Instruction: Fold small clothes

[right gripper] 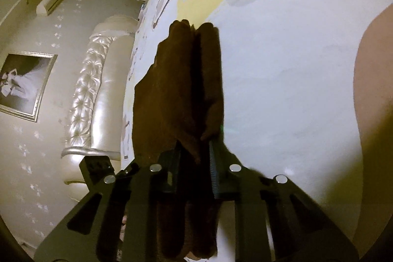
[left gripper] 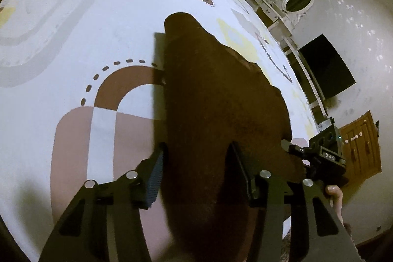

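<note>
1. The brown fuzzy garment hangs in folds above the patterned bedsheet, held at one edge by both grippers.
2. The left gripper has its jaws set fairly wide, with the brown cloth filling the gap between them; whether they pinch it cannot be told.
3. The right gripper has its jaws narrow, clamping a bunched fold of the garment.
4. Beyond the bedsheet stands a tufted headboard, with a framed picture farther off.

A dark brown fuzzy cloth — bunched into vertical folds — hangs above the patterned bedsheet.
</note>
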